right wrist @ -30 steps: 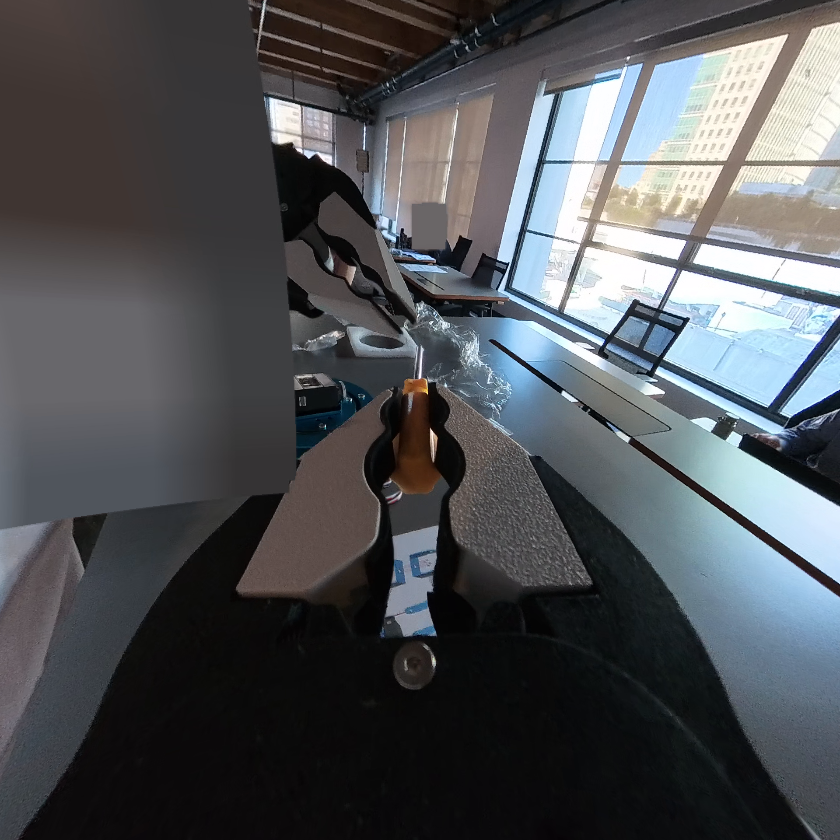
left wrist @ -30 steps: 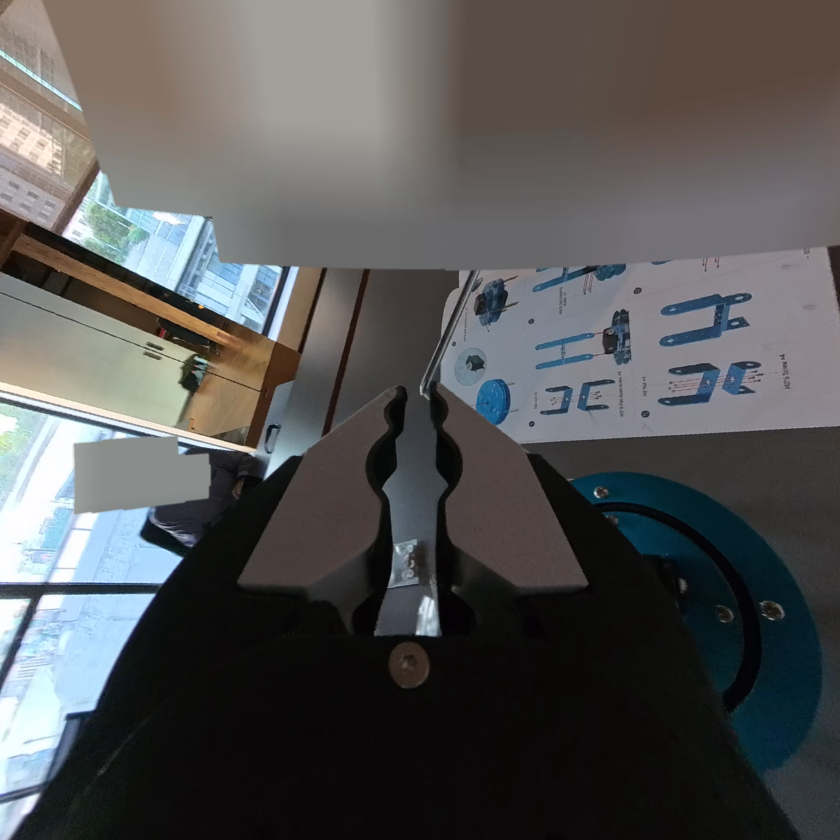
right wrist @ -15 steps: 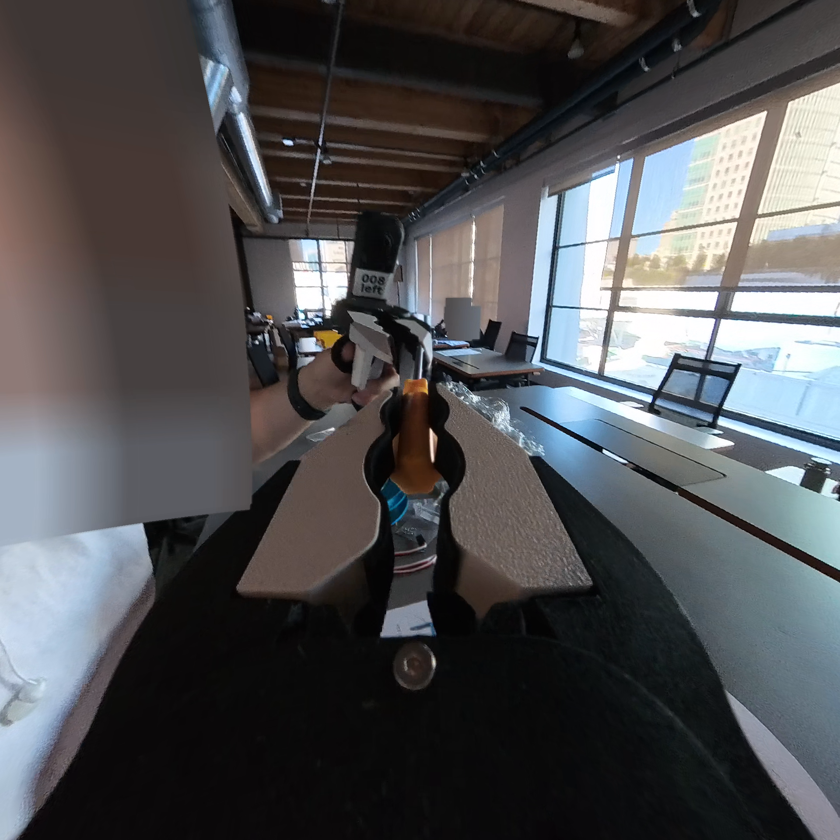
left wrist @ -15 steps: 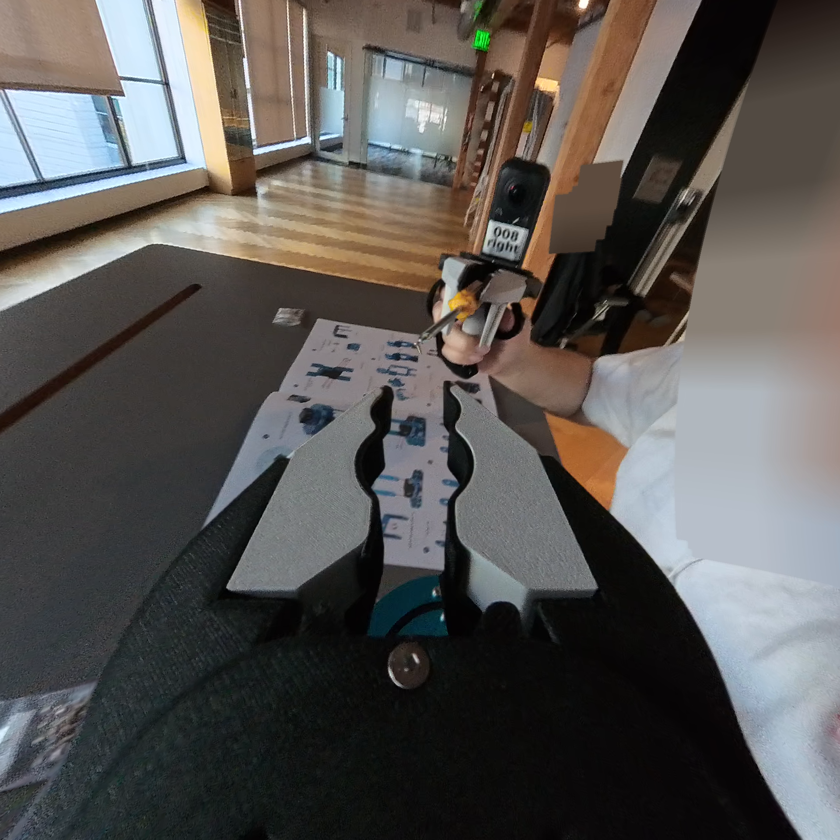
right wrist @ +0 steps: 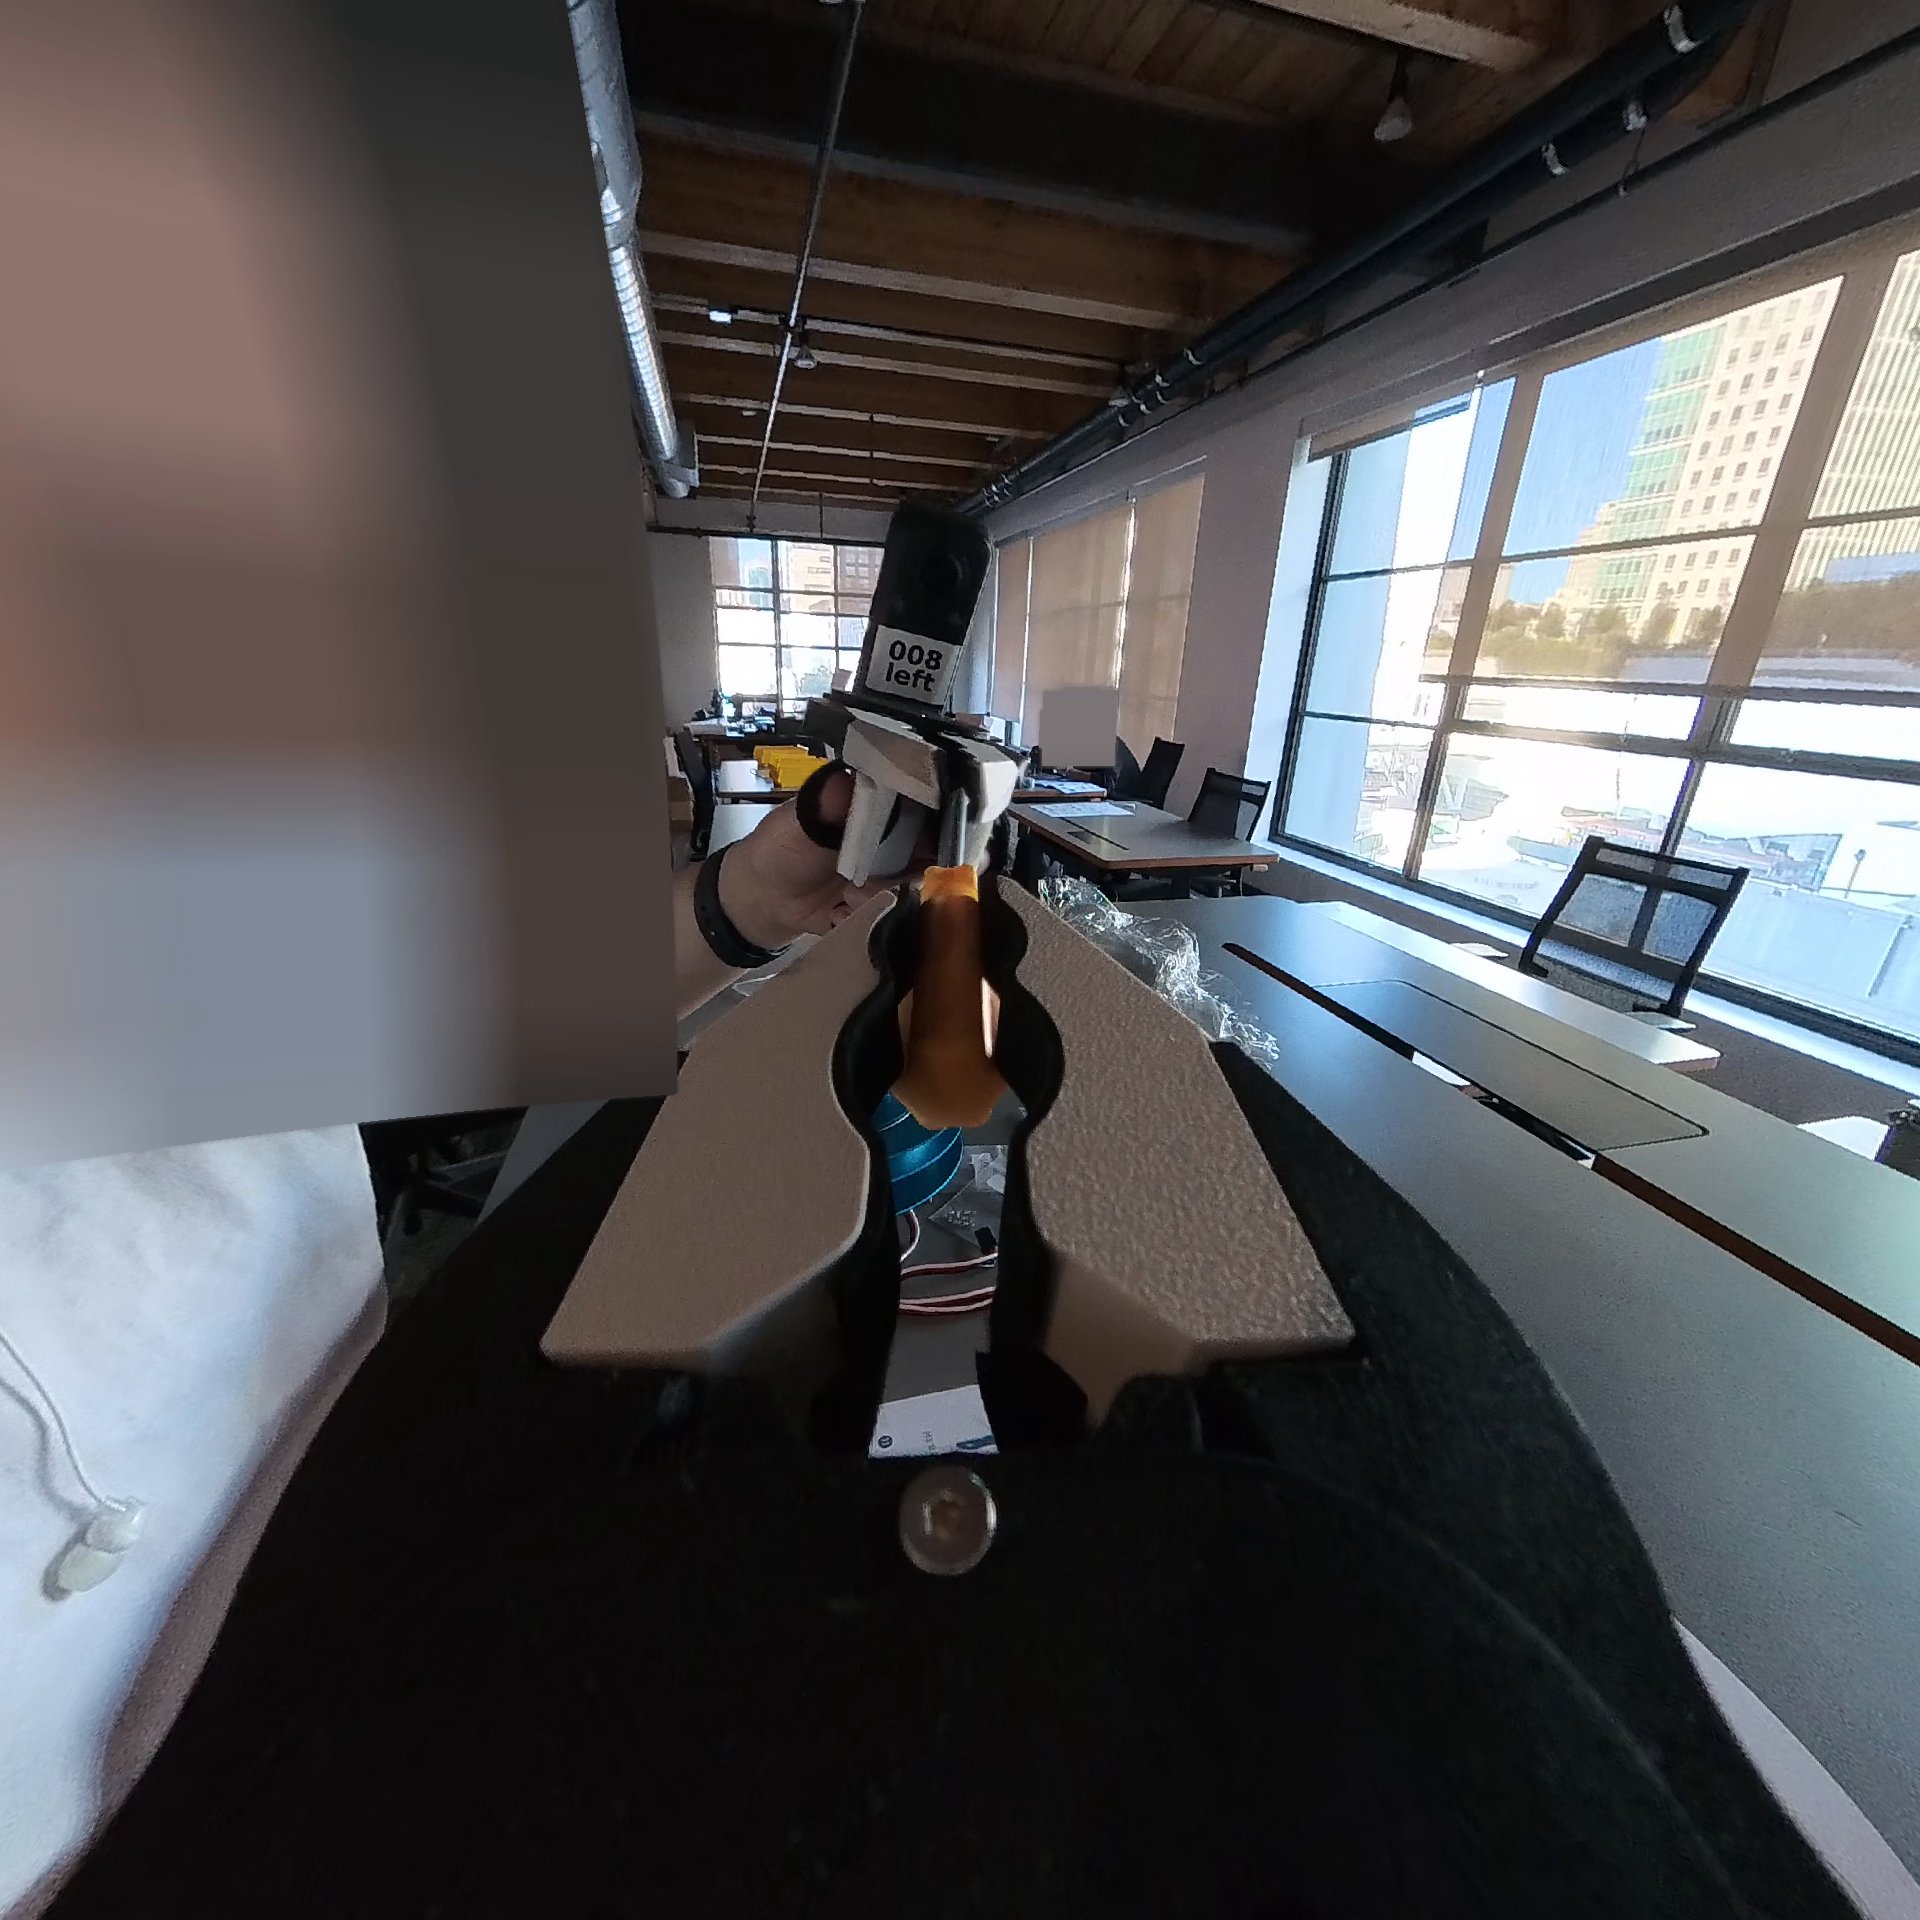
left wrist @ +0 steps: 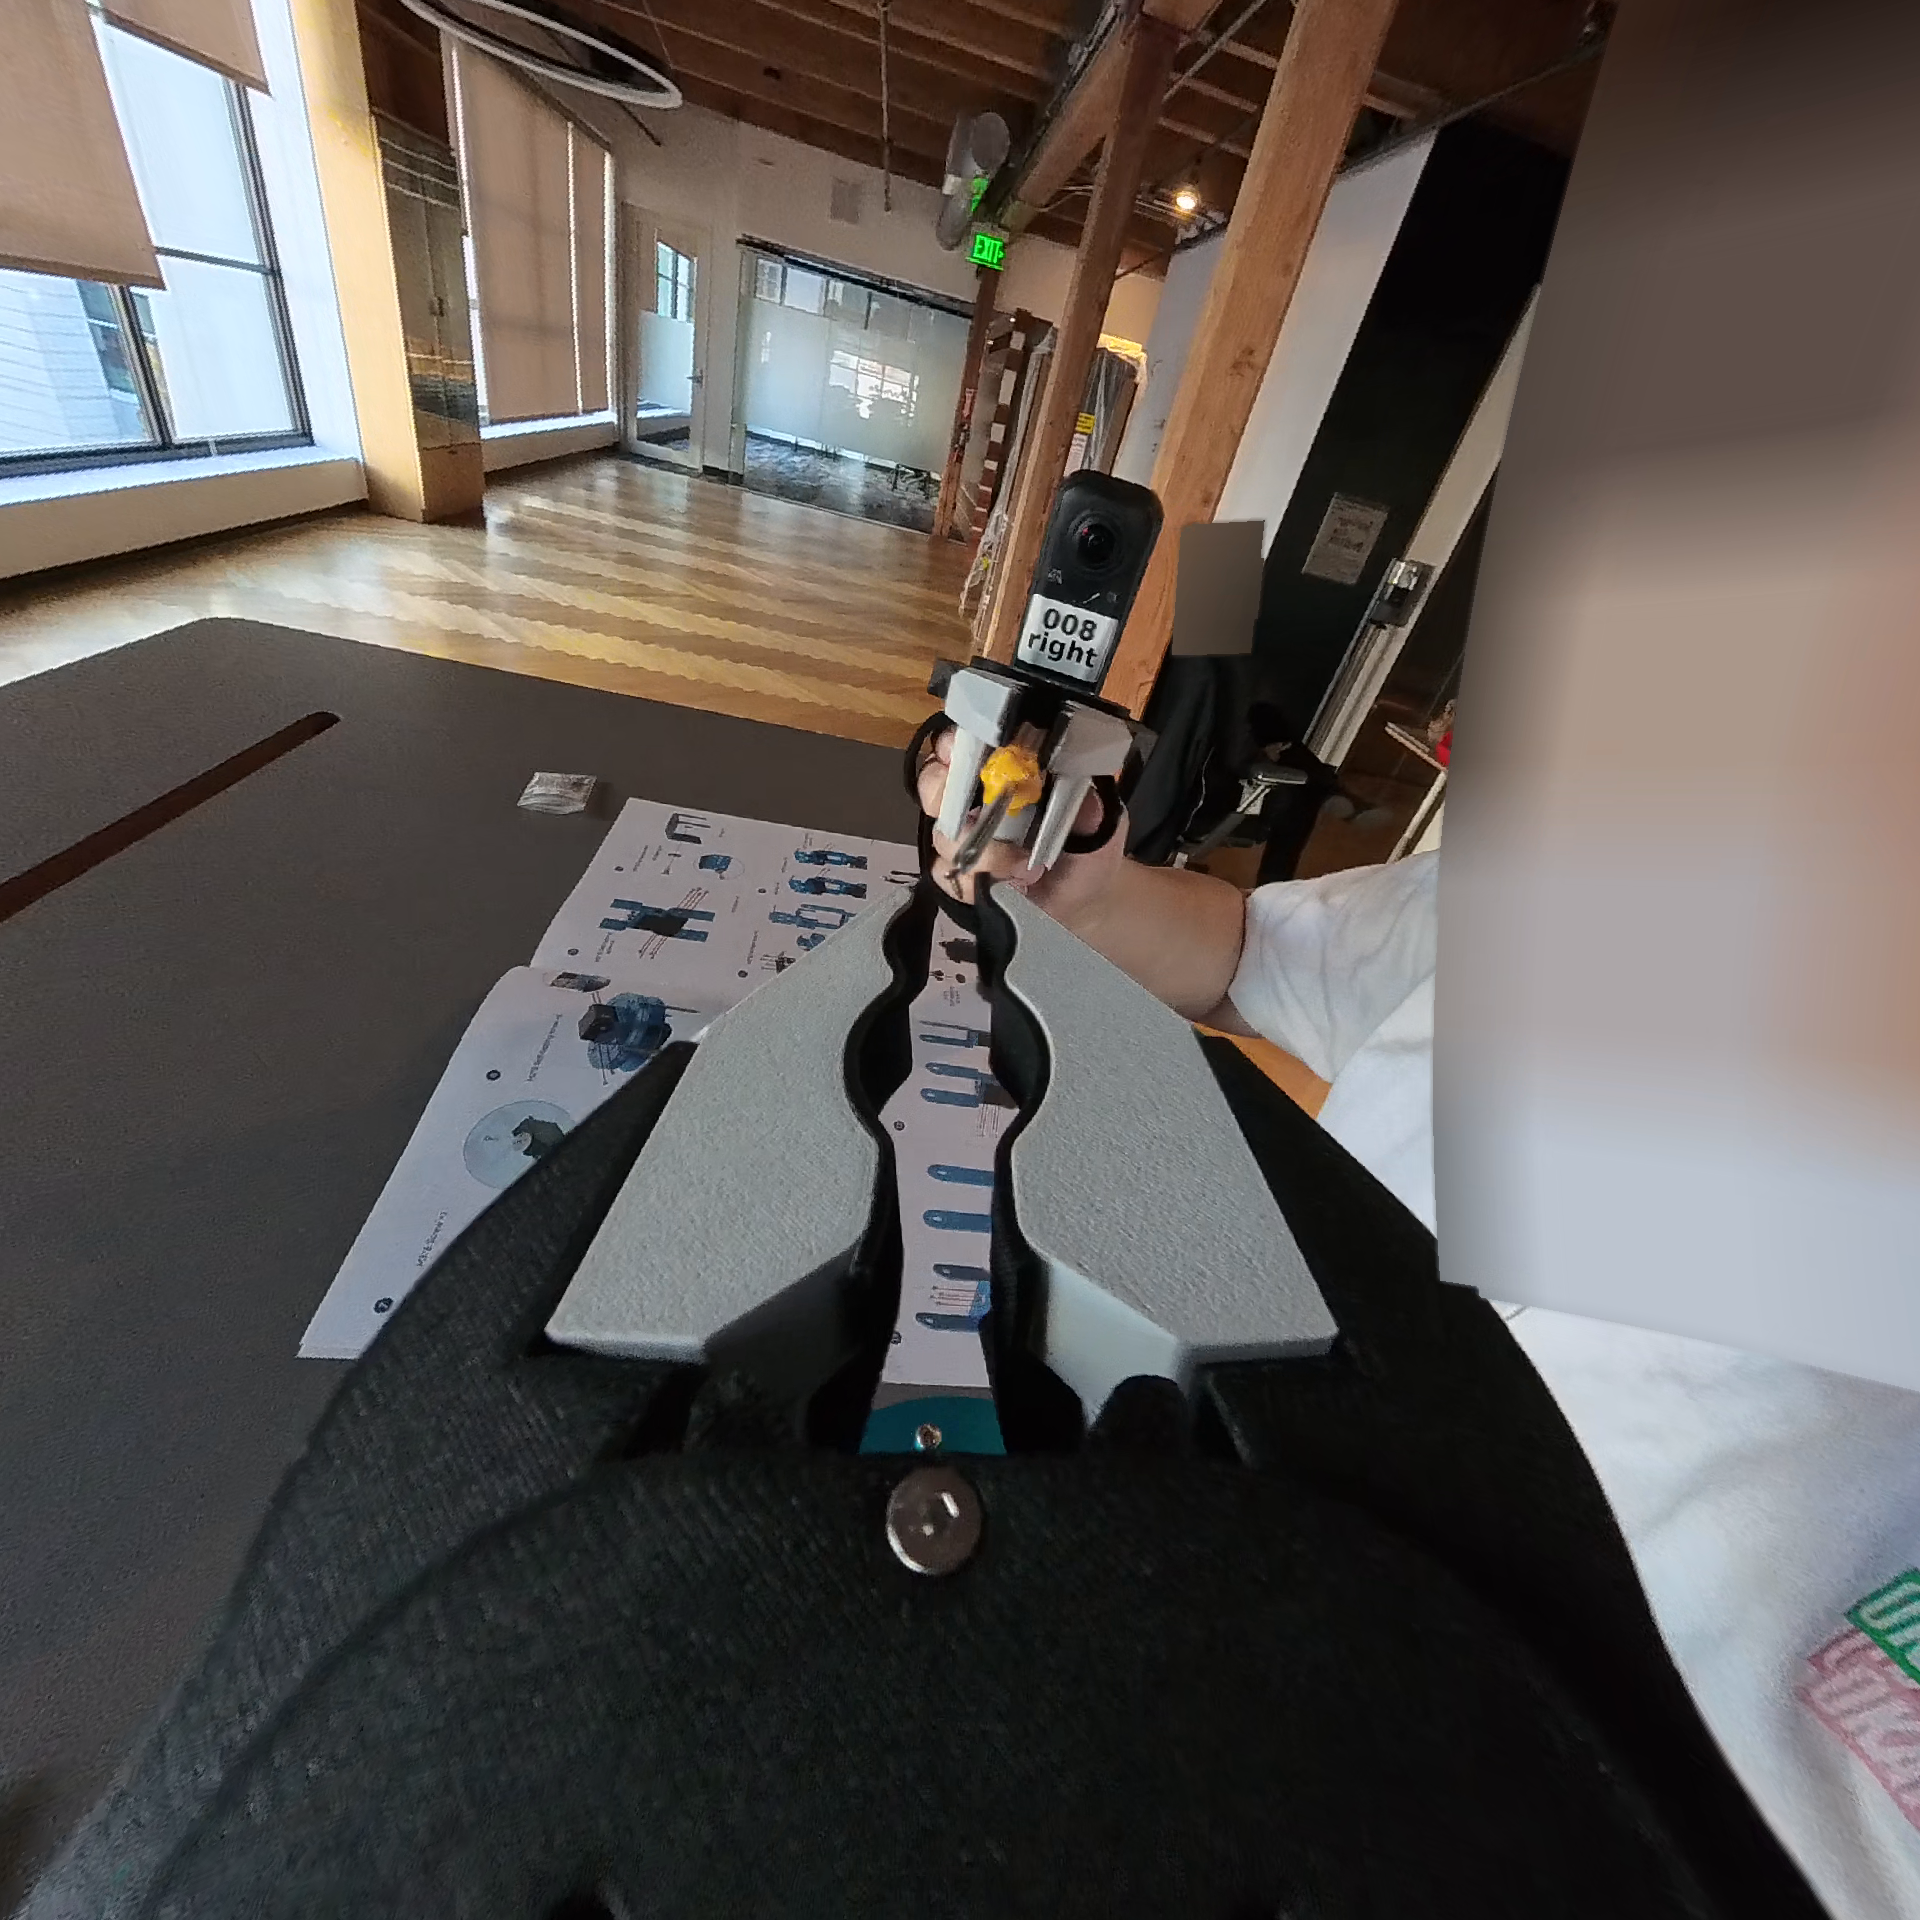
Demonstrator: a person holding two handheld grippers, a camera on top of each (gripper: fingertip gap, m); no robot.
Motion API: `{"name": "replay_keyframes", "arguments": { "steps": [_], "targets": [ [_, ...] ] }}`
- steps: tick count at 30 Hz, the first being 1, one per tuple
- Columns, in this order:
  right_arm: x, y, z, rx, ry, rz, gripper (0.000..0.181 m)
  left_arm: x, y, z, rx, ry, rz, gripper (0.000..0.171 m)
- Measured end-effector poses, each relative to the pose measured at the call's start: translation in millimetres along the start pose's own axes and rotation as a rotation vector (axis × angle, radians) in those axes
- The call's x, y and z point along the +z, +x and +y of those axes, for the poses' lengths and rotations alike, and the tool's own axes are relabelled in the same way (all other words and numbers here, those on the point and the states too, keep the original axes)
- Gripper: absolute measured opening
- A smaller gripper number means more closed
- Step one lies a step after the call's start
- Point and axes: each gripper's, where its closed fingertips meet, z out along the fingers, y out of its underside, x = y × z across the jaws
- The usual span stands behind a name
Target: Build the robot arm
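Note:
My right gripper (right wrist: 948, 891) is shut on the orange handle of a screwdriver (right wrist: 945, 1018), held in the air above the dark table (right wrist: 1558, 1299). The thin metal shaft (right wrist: 961, 831) points away to my left gripper (right wrist: 914, 842), which faces it. In the left wrist view my left gripper (left wrist: 953, 896) has its jaws drawn close, with the tip of the shaft (left wrist: 971, 836) between the fingertips. Beyond it are the right gripper (left wrist: 995, 842) and the handle (left wrist: 1006, 777). Both grippers are level, nose to nose.
A printed instruction sheet (left wrist: 665, 935) lies on the table (left wrist: 208, 987) below the grippers. A blue round metal part (right wrist: 914, 1143) with red and white wires (right wrist: 935, 1299) sits underneath. A small packet (left wrist: 558, 792) and crumpled plastic wrap (right wrist: 1153, 956) lie farther off. A person in white stands close. One gripper's finger ends stand about 9 cm off the other's.
My left gripper swung up from pointing down at the table to facing the right gripper, then its jaws narrowed around the shaft tip. The right gripper tilted upward with the screwdriver.

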Motion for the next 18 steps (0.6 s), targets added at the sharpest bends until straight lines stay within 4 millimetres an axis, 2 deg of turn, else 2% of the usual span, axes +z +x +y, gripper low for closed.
{"name": "replay_keyframes", "arguments": {
  "steps": [12,18],
  "targets": [
    [1,-2,1,-0.022,-0.007,0.003,0.009,2,3,5,0.006,-0.019,0.020,0.000],
    [-4,-5,0,-0.047,-0.050,-0.048,0.009,1,15,22,0.096,-0.171,0.051,0.000]
  ]
}}
